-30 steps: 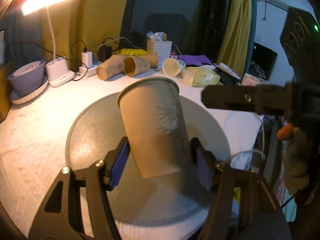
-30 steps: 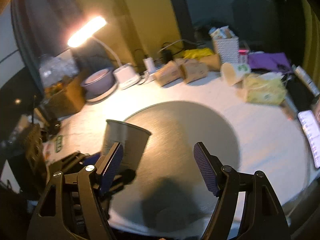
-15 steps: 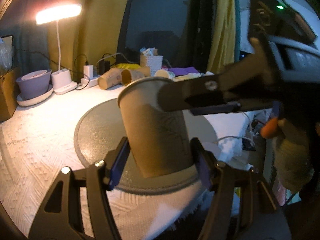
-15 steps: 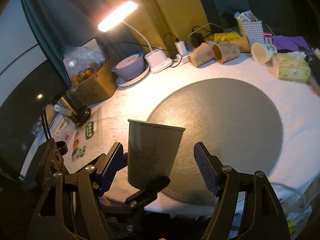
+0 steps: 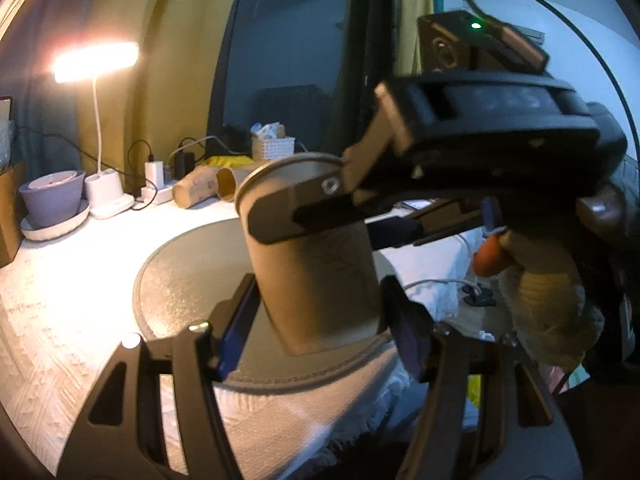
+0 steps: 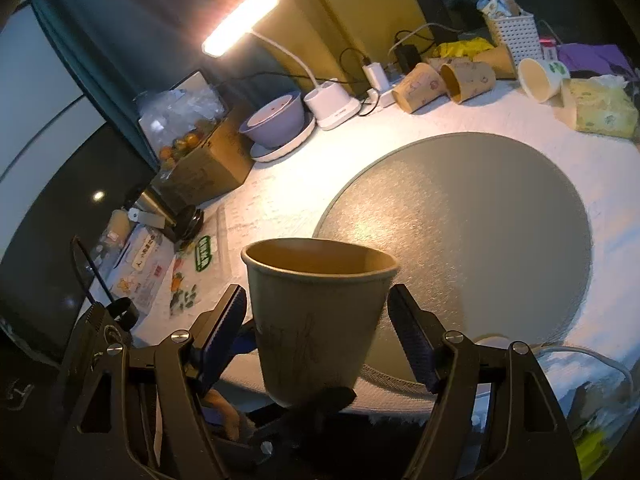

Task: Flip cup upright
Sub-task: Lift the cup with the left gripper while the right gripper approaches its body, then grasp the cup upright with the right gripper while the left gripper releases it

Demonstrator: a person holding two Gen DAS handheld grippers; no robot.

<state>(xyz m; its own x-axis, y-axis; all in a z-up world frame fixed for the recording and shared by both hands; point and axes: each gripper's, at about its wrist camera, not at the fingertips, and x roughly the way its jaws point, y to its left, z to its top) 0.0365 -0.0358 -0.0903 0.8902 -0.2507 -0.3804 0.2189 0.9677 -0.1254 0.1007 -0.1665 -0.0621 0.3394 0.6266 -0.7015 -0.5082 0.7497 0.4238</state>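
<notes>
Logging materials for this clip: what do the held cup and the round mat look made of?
Cup: apparently kraft paper, matte brown, with a rolled rim and faint printed plant drawing. Round mat: uncertain, perhaps textured leatherette or rubber; grey, fine-grained, with a dull sheen.

Likely home: curtains (image 6: 340,12), desk lamp (image 6: 240,22), cluttered clothed table (image 6: 280,196).

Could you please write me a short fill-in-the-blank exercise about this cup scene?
1. The paper cup is held with its open mouth facing ___.
2. The left gripper clamps the paper cup near its ___.
3. The right gripper straddles the cup with its jaws ___.
4. The desk lamp is switched ___.

Missing words: up; base; open; on.
</notes>
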